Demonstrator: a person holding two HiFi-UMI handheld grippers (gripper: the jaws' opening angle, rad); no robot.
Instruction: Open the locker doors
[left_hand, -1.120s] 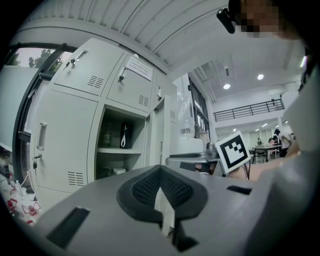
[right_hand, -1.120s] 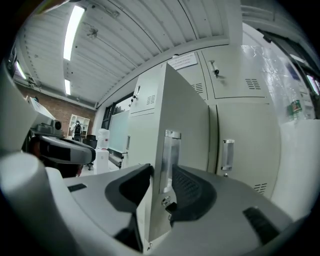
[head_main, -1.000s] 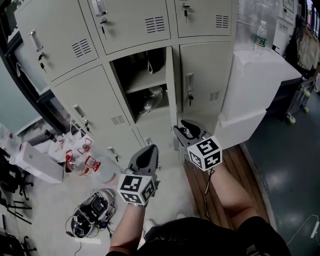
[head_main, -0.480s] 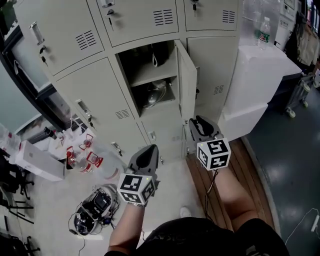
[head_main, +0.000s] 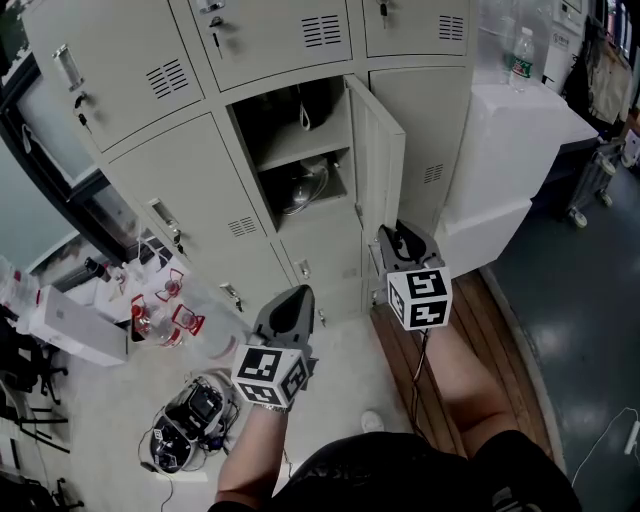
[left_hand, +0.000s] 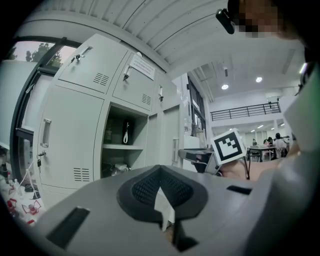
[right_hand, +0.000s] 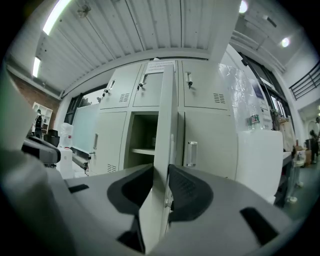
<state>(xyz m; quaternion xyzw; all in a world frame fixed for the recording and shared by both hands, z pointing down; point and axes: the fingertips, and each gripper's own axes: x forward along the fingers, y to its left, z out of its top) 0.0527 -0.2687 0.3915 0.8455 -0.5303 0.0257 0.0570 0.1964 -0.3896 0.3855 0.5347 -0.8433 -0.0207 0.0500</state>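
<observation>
Since the earliest picture the locker door (head_main: 380, 150) of the middle column had swung clearly further out from the frame, and the jaws of the right tool (head_main: 400, 238) had just been closing with the free edge of that door between them. At the left of the head view, the closed lockers (head_main: 150, 70) with their handles and keys were untouched, and some bottles with red labels (head_main: 160, 315) stood low down in front of them. The left tool (head_main: 295, 298) hung near these, well apart from any door; in its own view the jaws were together and a small white scrap (left_hand: 164, 210) was pinched at the seam of the pads, though I could not tell what it was. Further right, the open compartment (head_main: 300, 150) showed a shelf, a dark thing hanging above it and something shiny below. The door stood at its right side, about square to the locker front. In the right gripper view the door edge (right_hand: 162, 150) ran upright between the two pads (right_hand: 187, 192) and both seemed to press on it, so I judged that this tool was gripping the door near its lock. At the far right stood a white cabinet (head_main: 510, 150) with a bottle (head_main: 518, 65) on top. I judged this door nearly done, with the other doors not yet opened.
</observation>
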